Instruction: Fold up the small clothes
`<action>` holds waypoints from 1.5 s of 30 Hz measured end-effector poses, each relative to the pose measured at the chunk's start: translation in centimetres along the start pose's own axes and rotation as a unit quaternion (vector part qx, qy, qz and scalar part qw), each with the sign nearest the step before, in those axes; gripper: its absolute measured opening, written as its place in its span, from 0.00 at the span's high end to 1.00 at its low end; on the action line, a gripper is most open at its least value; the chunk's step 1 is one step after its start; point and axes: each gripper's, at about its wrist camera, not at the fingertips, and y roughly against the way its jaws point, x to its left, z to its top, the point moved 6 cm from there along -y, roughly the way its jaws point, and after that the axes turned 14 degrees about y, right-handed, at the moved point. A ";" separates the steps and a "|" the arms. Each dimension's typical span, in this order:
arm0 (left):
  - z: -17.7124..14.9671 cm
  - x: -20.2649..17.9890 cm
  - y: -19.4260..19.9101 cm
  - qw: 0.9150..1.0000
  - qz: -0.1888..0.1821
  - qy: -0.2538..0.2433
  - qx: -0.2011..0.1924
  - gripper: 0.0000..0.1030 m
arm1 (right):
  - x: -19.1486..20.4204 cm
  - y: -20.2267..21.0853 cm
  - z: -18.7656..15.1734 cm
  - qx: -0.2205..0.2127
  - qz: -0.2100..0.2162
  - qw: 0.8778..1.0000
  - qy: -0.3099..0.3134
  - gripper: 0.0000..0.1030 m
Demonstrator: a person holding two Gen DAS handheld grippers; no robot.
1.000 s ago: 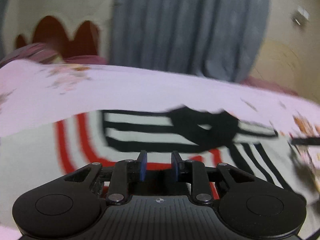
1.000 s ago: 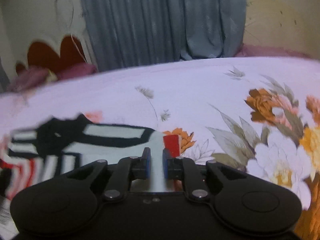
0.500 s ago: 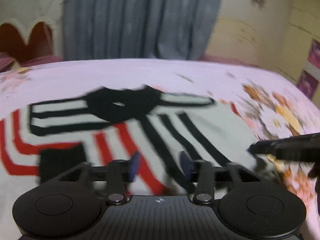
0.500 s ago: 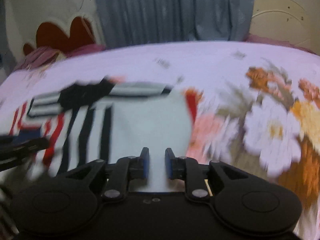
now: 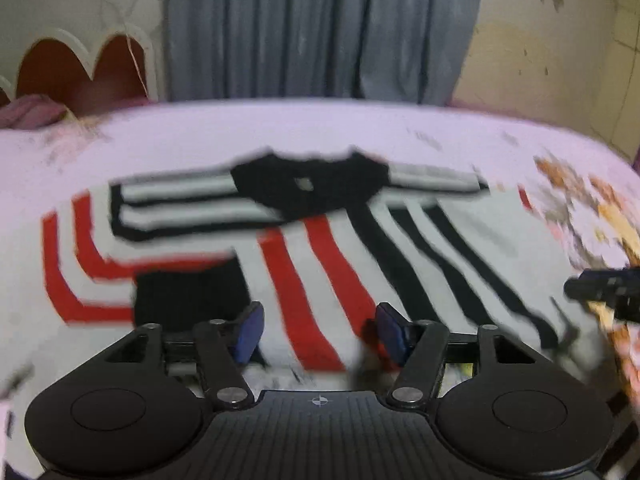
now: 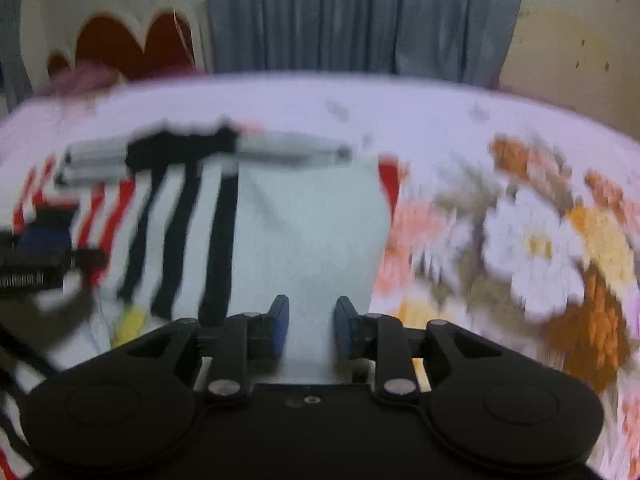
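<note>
The striped shirt (image 5: 320, 248) is spread flat on the floral bedsheet (image 5: 280, 128), collar (image 5: 308, 188) at the far end. Its long axis is judged to run from 12 o'clock at the collar down to 6 o'clock at the hem, directly ahead of both tools. One sleeve appears already folded inward, with a black cuff (image 5: 188, 296) lying at about 10 o'clock from the left hand-held gripper (image 5: 318, 334), though motion blur makes the layering uncertain.

The left hand-held gripper is seen with its blue pads spread wide and nothing between them, poised over the red stripes near the hem. The right hand-held gripper (image 6: 308, 326) is set at a narrower gap, also empty as far as can be told, with plain white cloth showing between its pads at the shirt's right edge (image 6: 380, 240). In the left view it is glimpsed at 3 o'clock.

The coming move is judged to turn on that hem line: it lies just ahead of both tools, and a fold toward 12 o'clock would call for both corners being taken together.
</note>
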 end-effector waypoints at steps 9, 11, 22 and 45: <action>3.8 1.0 -3.5 1.000 0.024 0.004 -0.018 0.40 | -2.2 -7.1 6.9 -0.026 0.037 0.999 -0.014 0.76; 3.4 2.0 -4.0 0.999 0.045 0.005 -0.011 0.40 | -2.5 -8.3 6.6 -0.003 0.018 1.000 0.006 0.76; 2.0 3.4 -3.1 0.998 0.060 0.030 -0.005 0.40 | -3.1 -5.8 5.4 -0.001 -0.002 1.000 -0.030 0.74; -3.5 36.6 17.3 0.878 0.220 0.392 -0.167 0.48 | 6.1 -1.9 4.6 -0.011 0.043 0.998 -0.032 0.68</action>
